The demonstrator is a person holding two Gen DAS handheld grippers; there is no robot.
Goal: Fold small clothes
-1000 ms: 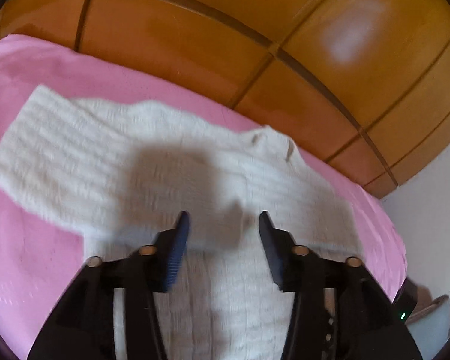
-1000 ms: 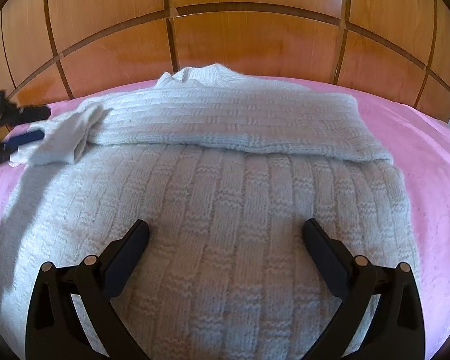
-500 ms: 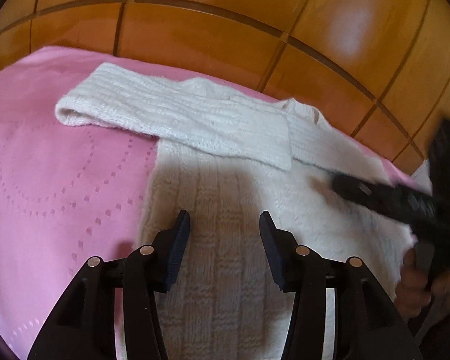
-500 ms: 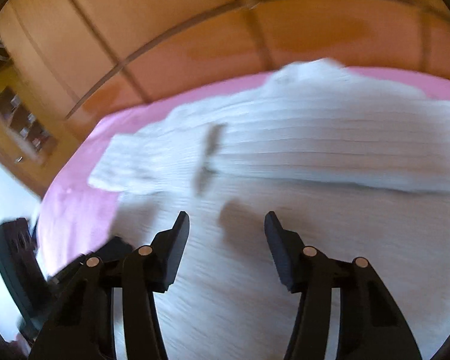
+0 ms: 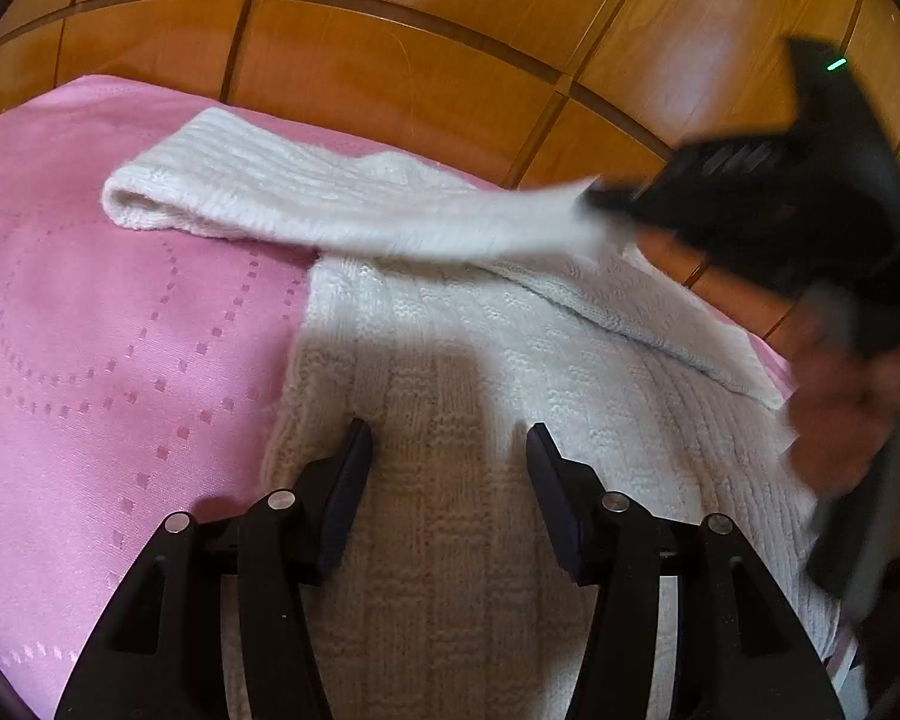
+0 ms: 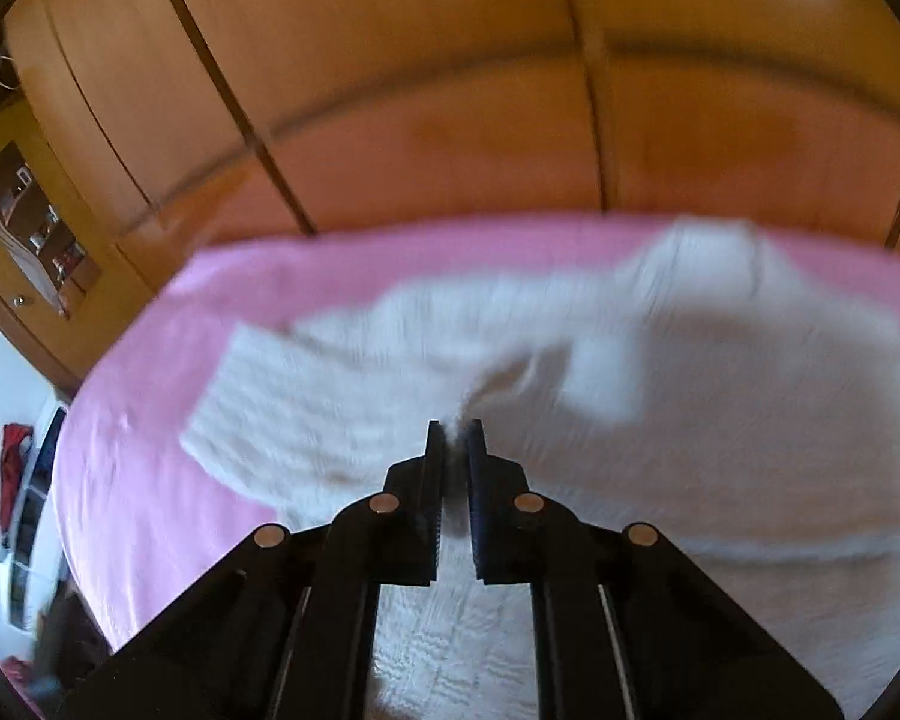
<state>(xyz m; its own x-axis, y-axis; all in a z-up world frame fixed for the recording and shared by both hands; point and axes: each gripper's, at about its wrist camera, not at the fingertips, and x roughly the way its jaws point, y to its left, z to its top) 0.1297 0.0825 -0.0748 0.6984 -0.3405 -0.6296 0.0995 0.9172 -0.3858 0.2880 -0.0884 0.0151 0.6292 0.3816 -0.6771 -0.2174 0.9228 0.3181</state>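
While my right fingers [image 6: 455,441] pinch the sweater [image 5: 450,480] sleeve [image 5: 354,216] and my left fingers [image 5: 448,456] hover half-open over its body on the pink bed [image 5: 90,360], both sleeves lie crossways; I judge the body folds remain.

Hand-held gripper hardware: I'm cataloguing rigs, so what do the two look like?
Both are matte black. The left hand-held gripper has two angular fingers with dark blue flat pads and round silver pivot pins. The right hand-held gripper matches; seen from the left wrist view, its body carries a small green light.
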